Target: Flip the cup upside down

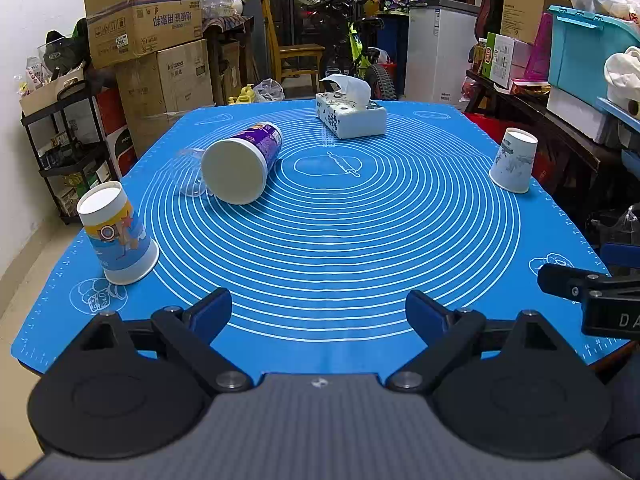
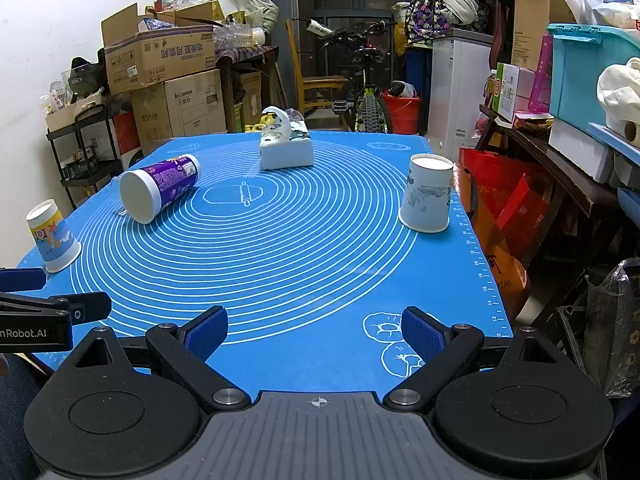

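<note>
A purple-printed paper cup (image 1: 244,164) lies on its side at the mat's left middle, its white base toward me; it also shows in the right wrist view (image 2: 158,186). A clear plastic cup (image 1: 190,174) lies beside it. A blue-and-yellow cup (image 1: 118,234) stands upside down at the near left, also in the right wrist view (image 2: 52,236). A white-and-grey cup (image 1: 514,166) stands upside down at the right edge, also in the right wrist view (image 2: 428,196). My left gripper (image 1: 319,314) is open and empty above the near edge. My right gripper (image 2: 315,330) is open and empty.
A tissue box (image 1: 350,114) stands at the back of the blue silicone mat (image 1: 320,248). Cardboard boxes (image 1: 148,28) and a black rack stand left of the table. A bench with bins and a red bag (image 2: 508,208) stand close on the right.
</note>
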Demonstrator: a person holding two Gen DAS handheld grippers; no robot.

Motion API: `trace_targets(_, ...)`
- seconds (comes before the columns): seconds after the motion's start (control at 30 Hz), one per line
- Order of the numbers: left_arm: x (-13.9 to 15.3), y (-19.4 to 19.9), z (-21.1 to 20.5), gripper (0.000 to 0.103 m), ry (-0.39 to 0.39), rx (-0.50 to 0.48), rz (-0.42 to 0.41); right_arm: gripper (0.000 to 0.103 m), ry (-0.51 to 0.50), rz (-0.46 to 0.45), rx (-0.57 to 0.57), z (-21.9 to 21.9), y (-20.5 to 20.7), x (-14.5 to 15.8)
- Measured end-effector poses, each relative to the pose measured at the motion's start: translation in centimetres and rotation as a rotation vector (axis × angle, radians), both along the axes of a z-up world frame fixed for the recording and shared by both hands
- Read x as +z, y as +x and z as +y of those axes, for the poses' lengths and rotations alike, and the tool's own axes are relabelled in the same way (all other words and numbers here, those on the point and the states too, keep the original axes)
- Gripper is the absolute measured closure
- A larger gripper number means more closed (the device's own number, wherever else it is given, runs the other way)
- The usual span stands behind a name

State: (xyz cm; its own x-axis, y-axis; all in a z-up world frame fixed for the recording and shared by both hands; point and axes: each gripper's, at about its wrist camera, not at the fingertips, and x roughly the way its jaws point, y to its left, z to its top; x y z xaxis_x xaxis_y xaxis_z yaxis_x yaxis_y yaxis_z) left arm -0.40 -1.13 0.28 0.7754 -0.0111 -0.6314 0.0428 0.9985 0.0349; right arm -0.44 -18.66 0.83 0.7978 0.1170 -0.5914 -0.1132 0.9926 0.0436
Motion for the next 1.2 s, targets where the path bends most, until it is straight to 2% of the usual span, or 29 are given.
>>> trace_targets(0.37, 0.2, 0.4, 0.1, 0.01, 0.023, -0.003, -0.013, 0.009, -0.001, 0.002, 0.006, 0.0, 0.5, 0.0)
trace_targets(0.63, 1.6, 3.5, 0.4, 0.01, 0.066, -0.001, -0.059, 0.009, -0.01, -0.059, 0.025, 0.7, 3.8, 2.3)
trace_targets(0.77, 1.8, 6.8, 0.7, 0.01, 0.148, 0.014, -0.092, 0.009, -0.019, -0.085, 0.033, 1.4, 6.3, 3.3)
trace_targets(0.9, 1.2, 10.8, 1.4, 0.01, 0.187, 0.013, -0.07, 0.009, -0.003, -0.09, 0.031, 1.6, 8.6, 3.6)
trace_targets(1.07, 0.3, 15.9, 1.7, 0.01, 0.295, 0.034, -0.09, 0.009, 0.015, -0.073, 0.02, 1.7, 10.7, 2.8)
trace_targets(1.2, -0.5, 19.2, 1.7, 0.01, 0.349, 0.048, -0.077, 0.009, 0.019, -0.046, 0.01, 1.4, 11.8, 1.8)
